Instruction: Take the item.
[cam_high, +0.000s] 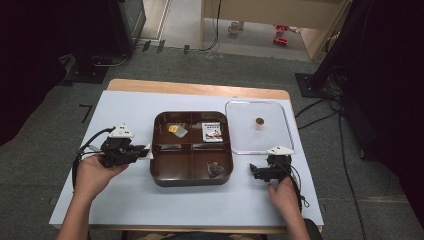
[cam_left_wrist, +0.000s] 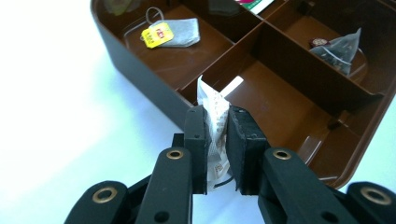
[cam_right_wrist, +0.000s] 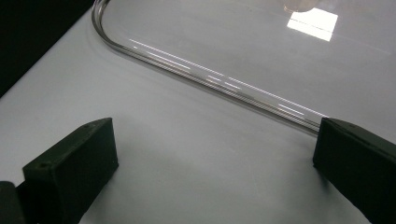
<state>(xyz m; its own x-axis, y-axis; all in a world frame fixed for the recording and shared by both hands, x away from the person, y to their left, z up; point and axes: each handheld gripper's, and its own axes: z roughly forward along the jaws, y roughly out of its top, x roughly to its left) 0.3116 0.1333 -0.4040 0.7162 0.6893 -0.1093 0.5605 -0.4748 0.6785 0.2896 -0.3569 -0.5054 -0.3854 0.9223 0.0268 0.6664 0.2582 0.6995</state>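
Observation:
My left gripper (cam_high: 142, 151) (cam_left_wrist: 216, 135) is shut on a white paper sachet (cam_left_wrist: 212, 116), held just outside the left wall of the brown four-compartment box (cam_high: 192, 180) (cam_left_wrist: 135, 79). In the box, a tea bag with a yellow tag (cam_left_wrist: 170, 32) (cam_high: 176, 129) lies at the far left, a printed packet (cam_high: 213, 132) at the far right, and a pyramid tea bag (cam_left_wrist: 340, 45) (cam_high: 216, 169) at the near right. My right gripper (cam_high: 272, 159) (cam_right_wrist: 215, 158) rests open on the table, near the front edge of the clear lid (cam_high: 257, 130) (cam_right_wrist: 215, 79), with nothing between its fingers.
The white tabletop (cam_high: 130, 200) carries the box in the middle and the clear lid to its right, with a small brown knob (cam_high: 259, 121) on the lid. The floor beyond the table holds cables and dark stands.

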